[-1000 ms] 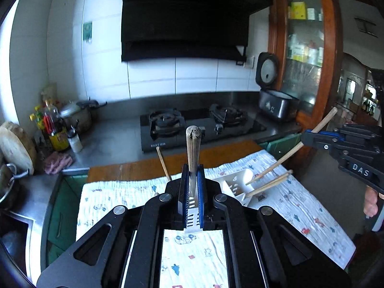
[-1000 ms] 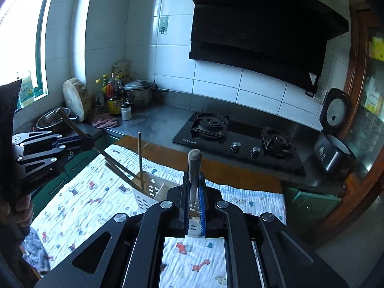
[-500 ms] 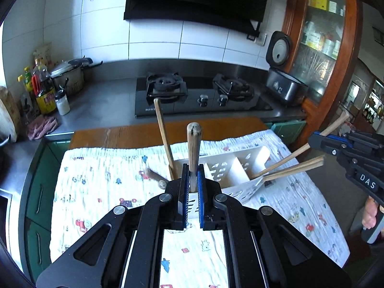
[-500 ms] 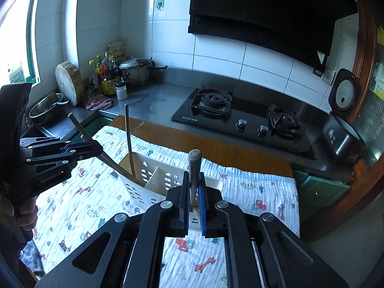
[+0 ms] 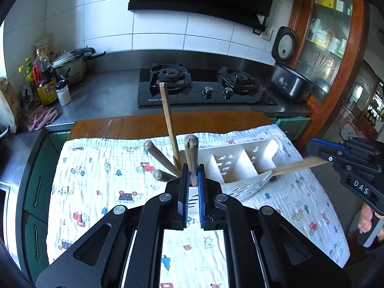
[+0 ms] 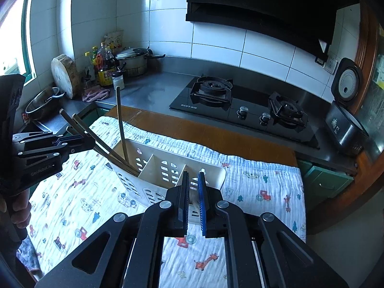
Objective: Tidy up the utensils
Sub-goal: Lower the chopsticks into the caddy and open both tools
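Observation:
A white utensil caddy point(image 5: 242, 158) point(image 6: 165, 168) with perforated dividers stands on a cartoon-print cloth point(image 5: 96, 180). My left gripper point(image 5: 192, 168) point(image 6: 87, 141) is shut on a wooden chopstick point(image 5: 191, 153) that slants down into the caddy's left compartment. Three more chopsticks point(image 5: 168, 120) lean in that compartment, one nearly upright point(image 6: 120, 124). My right gripper point(image 6: 192, 175) point(image 5: 320, 152) hangs over the caddy's right compartment. It is shut on a wooden chopstick point(image 5: 297, 165) that runs into the caddy. In the right wrist view that stick barely shows between the pads.
Behind the cloth are a wooden board point(image 5: 216, 120) and a steel counter with a gas hob point(image 5: 204, 88). Bottles point(image 5: 45, 84), a pot point(image 5: 72, 64) and a pink rag point(image 5: 40, 117) stand at the left. A rice cooker point(image 5: 288, 76) sits right.
Both grippers have sunk toward the caddy and tipped further down, so the held chopsticks sit lower in it. The right chopstick's top no longer rises above its pads.

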